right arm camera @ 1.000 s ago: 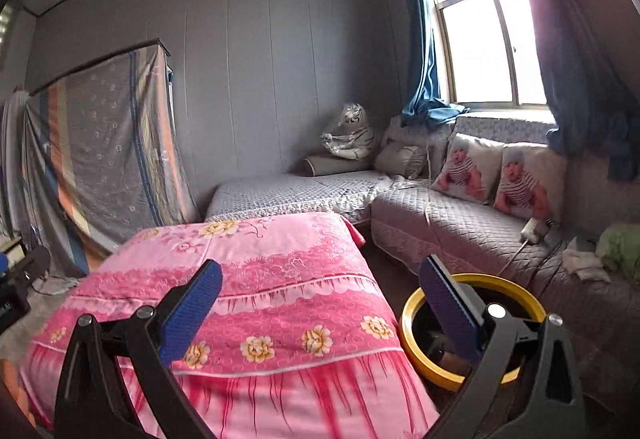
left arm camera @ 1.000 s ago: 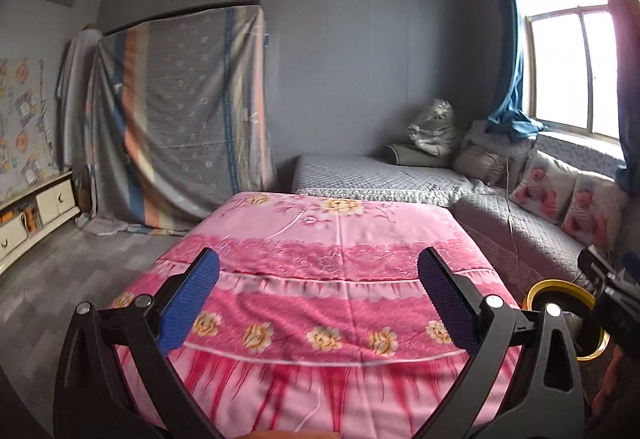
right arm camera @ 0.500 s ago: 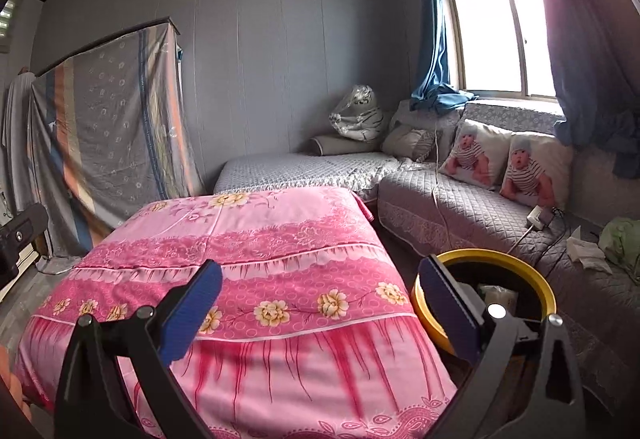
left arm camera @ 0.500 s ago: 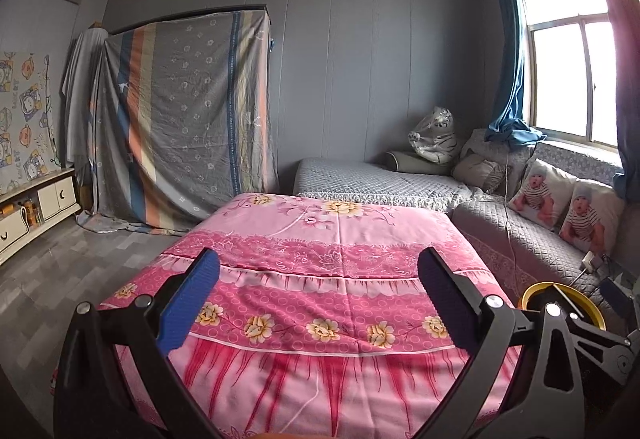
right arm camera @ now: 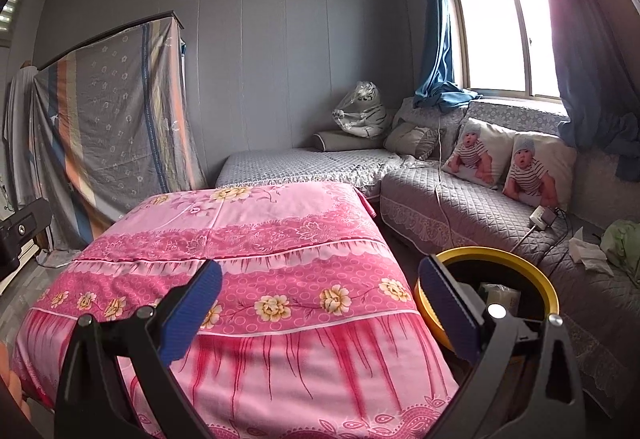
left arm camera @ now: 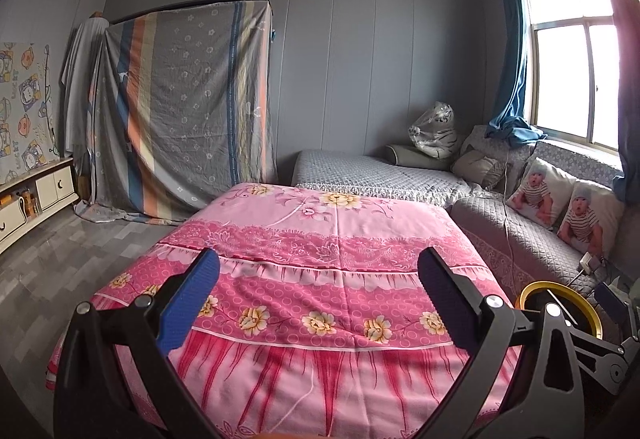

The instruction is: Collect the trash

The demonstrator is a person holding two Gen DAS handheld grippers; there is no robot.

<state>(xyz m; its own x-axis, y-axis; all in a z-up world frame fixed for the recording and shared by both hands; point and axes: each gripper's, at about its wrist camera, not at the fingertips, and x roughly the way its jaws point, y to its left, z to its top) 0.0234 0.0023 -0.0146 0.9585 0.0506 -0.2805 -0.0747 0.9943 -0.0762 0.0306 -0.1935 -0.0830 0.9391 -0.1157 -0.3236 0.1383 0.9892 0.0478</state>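
Note:
A yellow-rimmed trash bin (right arm camera: 520,259) stands on the floor between the pink bed and the grey sofa, with pale trash (right arm camera: 500,293) inside. It also shows in the left wrist view (left arm camera: 532,289). Crumpled white tissue (right arm camera: 588,253) and a green bag (right arm camera: 622,239) lie on the sofa at the right. My right gripper (right arm camera: 320,303) is open and empty, its right finger over the bin's near rim. My left gripper (left arm camera: 318,297) is open and empty above the foot of the bed.
The pink floral bed (left arm camera: 332,239) fills the middle. A grey L-shaped sofa (right arm camera: 460,207) with baby-print cushions (right arm camera: 516,163) and a charger with cables (right arm camera: 540,219) runs along the right wall. A draped wardrobe (left arm camera: 180,111) and low cabinet (left arm camera: 36,195) stand left.
Both grippers have pulled back and risen a little, so more of the bed and bin shows. The jaws stay open and empty.

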